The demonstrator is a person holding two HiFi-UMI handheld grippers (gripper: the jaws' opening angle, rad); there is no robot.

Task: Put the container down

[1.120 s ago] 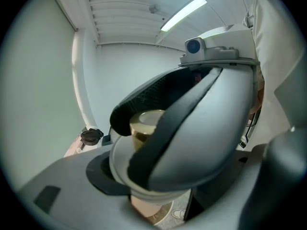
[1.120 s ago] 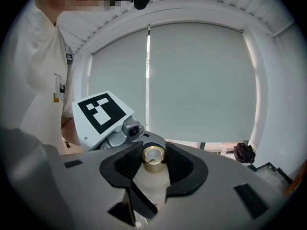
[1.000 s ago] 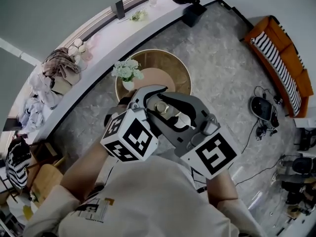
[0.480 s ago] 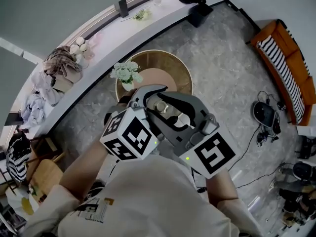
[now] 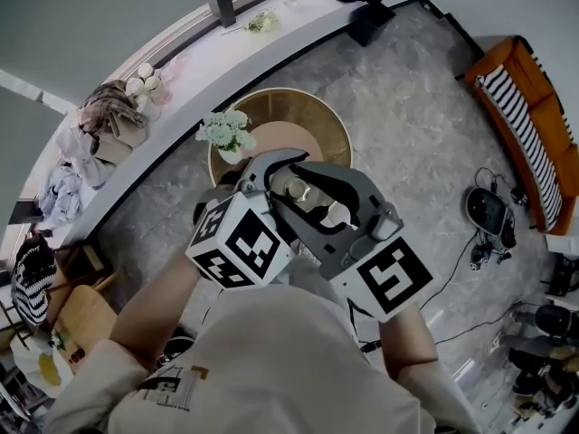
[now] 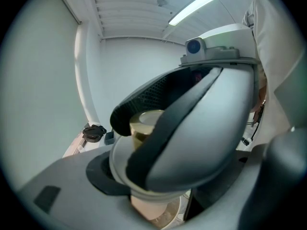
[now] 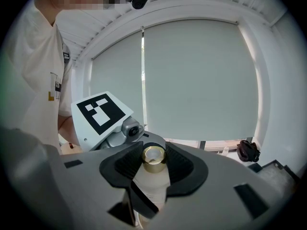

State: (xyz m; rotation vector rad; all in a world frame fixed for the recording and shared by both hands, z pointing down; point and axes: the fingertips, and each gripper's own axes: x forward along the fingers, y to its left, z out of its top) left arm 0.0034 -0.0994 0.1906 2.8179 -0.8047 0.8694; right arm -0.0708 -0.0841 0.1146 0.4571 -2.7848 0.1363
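The container [image 7: 152, 188] is a pale bottle with a gold cap [image 7: 153, 158]. My right gripper [image 7: 154, 150] is shut on its neck, a ribbed pad on each side of the cap. In the head view the container [image 5: 296, 189] hangs just in front of a round wooden table [image 5: 336, 125], with the right gripper [image 5: 317, 208] coming in from the lower right. My left gripper [image 5: 271, 174] curves one finger round its far side. In the left gripper view the right gripper's grey finger [image 6: 206, 133] hides most of the container [image 6: 144, 123], so the left gripper's [image 6: 189, 178] hold is unclear.
The table carries a pinkish round mat [image 5: 291, 139] and a vase of white flowers [image 5: 224, 132]. A long pale counter [image 5: 185, 70] with clothes and small items runs behind it. An orange striped sofa [image 5: 529, 120] and cables [image 5: 488, 213] lie on the marble floor at right.
Both grippers have moved together a little toward the round table, carrying the container. The hold on it looks unchanged.
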